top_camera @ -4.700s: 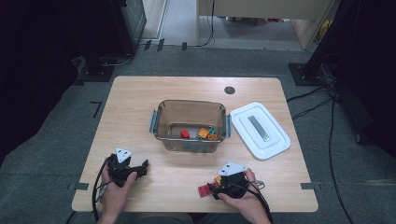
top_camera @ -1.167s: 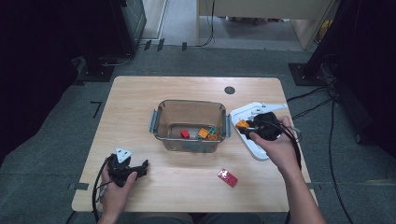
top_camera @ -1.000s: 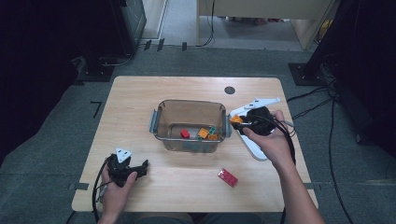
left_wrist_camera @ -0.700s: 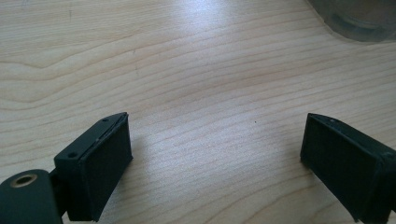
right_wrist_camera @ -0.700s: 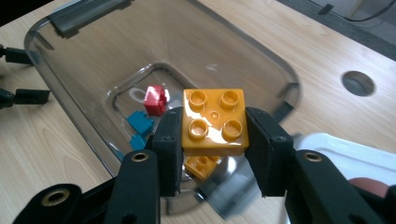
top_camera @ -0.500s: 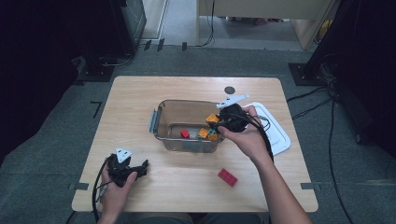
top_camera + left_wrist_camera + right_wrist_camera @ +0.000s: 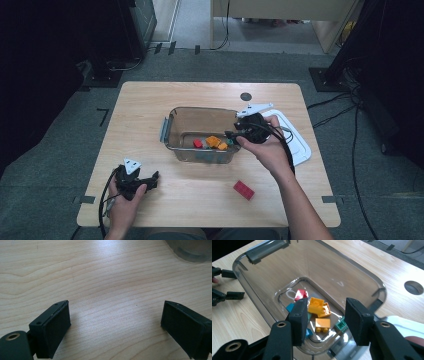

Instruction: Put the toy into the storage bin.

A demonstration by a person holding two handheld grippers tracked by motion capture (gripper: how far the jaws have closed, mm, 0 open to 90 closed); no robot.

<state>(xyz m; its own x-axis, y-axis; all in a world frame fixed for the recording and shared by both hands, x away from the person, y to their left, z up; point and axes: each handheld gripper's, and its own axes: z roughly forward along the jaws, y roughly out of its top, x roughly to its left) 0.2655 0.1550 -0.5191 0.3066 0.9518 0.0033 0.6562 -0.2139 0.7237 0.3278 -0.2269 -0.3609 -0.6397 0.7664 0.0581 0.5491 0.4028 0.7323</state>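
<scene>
The right claw (image 7: 231, 135) hangs over the clear bin's (image 7: 172, 131) right edge, above orange bricks (image 7: 216, 142).

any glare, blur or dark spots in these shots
High view: surroundings beyond the table fall into deep shadow, the tabletop evenly lit. Left gripper view: a pale sheen on the wood near the top, claw pads soft. Right gripper view: white reflections streak the clear bin; the orange bricks are fairly sharp.

right gripper (image 7: 231, 136) moved from lid (image 7: 300, 145) to over bin (image 7: 172, 127), jaws just opened, orange brick (image 7: 322, 325) dropped inside
</scene>
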